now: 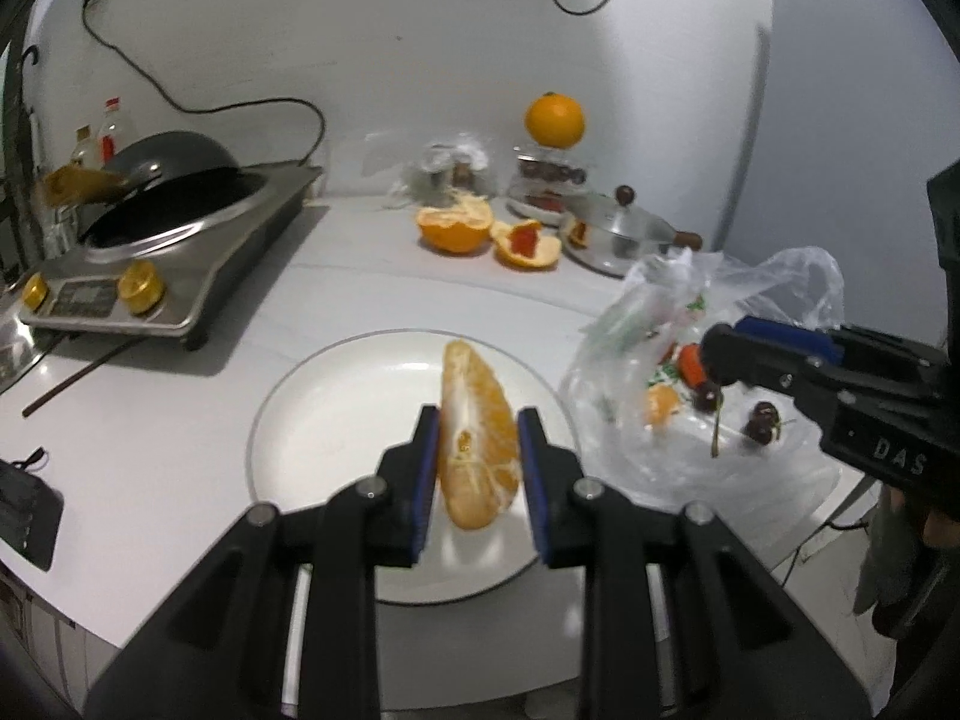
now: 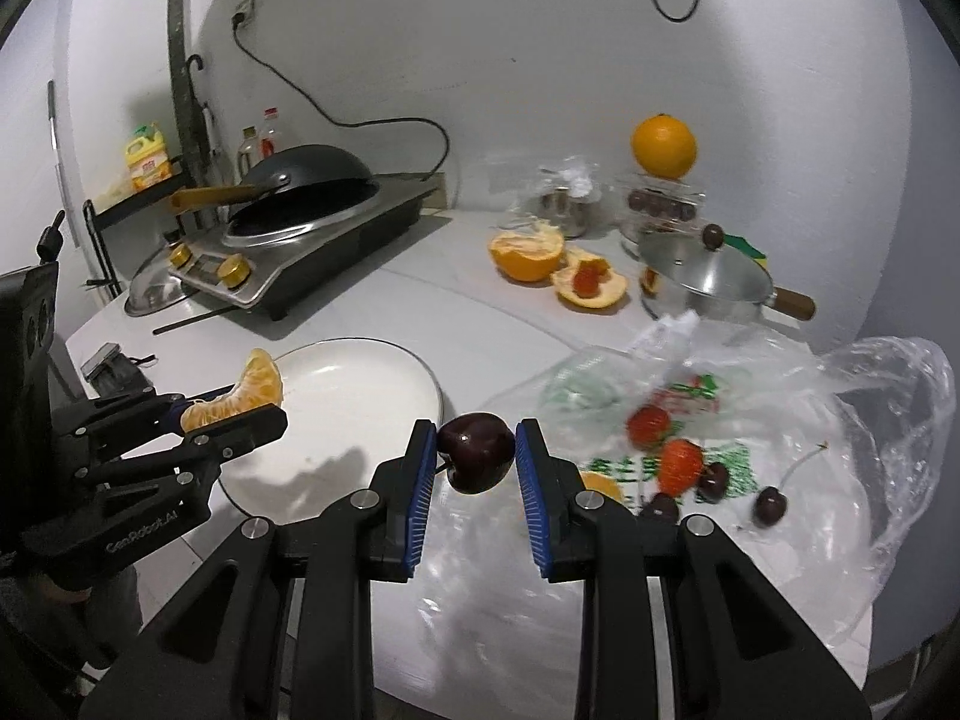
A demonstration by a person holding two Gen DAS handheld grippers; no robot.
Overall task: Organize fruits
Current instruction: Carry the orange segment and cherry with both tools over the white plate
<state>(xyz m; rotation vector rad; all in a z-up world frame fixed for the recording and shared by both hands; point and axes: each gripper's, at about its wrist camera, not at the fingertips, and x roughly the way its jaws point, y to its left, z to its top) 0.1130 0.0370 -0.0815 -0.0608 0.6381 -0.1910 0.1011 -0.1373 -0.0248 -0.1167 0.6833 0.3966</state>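
An orange segment (image 1: pixel 478 450) is held between blue pads (image 1: pixel 427 480) of a black tool (image 1: pixel 478 462). A dark red cherry (image 2: pixel 476 452) is seen over a white plate (image 2: pixel 336 384), beside red strawberries (image 2: pixel 649 425).

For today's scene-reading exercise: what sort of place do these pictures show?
Most likely a home kitchen counter: a wok on an induction cooker, a lidded steel pot, and cooking oil bottles by the wall.
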